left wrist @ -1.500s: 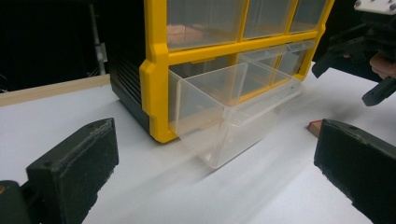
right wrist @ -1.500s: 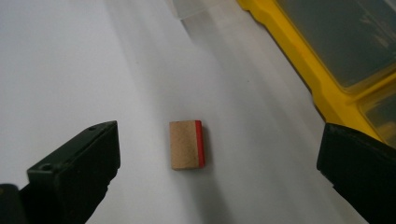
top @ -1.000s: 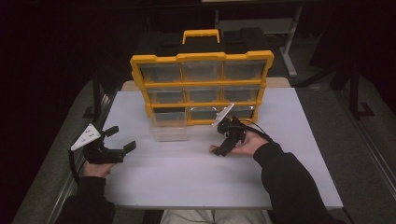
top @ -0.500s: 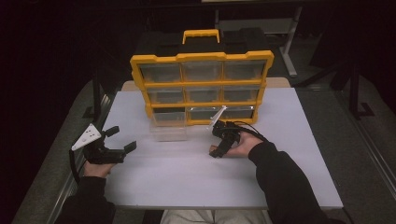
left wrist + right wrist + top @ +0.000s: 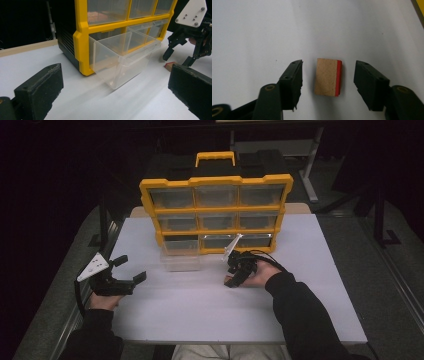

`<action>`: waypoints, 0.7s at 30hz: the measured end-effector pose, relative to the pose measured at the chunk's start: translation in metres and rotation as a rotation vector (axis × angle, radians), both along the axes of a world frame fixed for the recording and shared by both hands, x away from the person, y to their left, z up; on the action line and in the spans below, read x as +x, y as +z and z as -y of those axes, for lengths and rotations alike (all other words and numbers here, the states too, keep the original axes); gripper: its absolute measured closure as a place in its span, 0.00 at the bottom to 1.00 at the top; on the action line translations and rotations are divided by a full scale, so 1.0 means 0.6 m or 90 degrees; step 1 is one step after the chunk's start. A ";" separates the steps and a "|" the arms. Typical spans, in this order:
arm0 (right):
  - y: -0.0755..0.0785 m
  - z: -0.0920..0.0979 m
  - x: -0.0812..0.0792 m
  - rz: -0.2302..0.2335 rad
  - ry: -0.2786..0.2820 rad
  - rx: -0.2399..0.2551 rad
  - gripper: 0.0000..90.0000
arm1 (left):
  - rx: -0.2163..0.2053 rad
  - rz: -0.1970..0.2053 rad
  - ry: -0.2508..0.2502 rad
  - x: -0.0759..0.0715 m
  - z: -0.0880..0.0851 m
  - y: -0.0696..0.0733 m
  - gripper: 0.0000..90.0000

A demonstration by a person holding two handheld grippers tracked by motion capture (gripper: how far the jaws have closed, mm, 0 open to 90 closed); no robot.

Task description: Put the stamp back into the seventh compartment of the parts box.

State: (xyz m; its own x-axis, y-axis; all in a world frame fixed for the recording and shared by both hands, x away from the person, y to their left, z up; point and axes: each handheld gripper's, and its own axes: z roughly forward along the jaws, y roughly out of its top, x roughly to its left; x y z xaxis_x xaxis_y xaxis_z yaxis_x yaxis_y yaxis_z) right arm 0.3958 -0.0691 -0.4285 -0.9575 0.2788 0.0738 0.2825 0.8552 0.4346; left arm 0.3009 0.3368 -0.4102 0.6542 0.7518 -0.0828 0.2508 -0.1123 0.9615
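At the centre of the right gripper view, the small flat cork-brown block with a red edge (image 5: 328, 77) lay on the white table (image 5: 257, 32). The right tongs (image 5: 328, 82), just closing, straddled it untouched. Light and stiff, it suited pinching across its long sides. The left tongs (image 5: 123, 268) stood spread, empty.

Dim, dark surroundings; the white table (image 5: 200, 310) evenly lit, shadows soft.

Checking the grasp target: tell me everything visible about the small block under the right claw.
The block is a small flat rectangle with a tan, cork-like top and a thin red layer along one edge. It lies flat on the white table, between the jaws of the right claw, which have just been closing; a gap shows on both sides, so nothing grips it yet. In the left gripper view its red corner peeks out.
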 end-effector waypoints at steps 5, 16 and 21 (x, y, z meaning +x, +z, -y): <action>-0.006 -0.002 0.002 -0.006 0.014 -0.001 0.59 | -0.001 0.002 0.001 0.000 0.000 0.000 0.00; -0.004 -0.006 0.000 0.005 0.025 -0.004 0.72 | -0.001 0.003 0.001 0.001 -0.001 0.000 0.00; 0.004 -0.006 0.002 0.004 0.025 0.004 0.72 | -0.001 0.003 0.001 0.001 0.000 0.000 0.00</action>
State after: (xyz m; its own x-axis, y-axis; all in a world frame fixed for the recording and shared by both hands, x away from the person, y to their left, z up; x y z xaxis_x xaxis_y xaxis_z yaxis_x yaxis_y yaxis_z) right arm 0.3968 -0.0658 -0.4258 -0.9679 0.2412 0.0702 0.2470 0.8625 0.4416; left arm 0.3014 0.3371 -0.4104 0.6538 0.7523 -0.0811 0.2471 -0.1109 0.9626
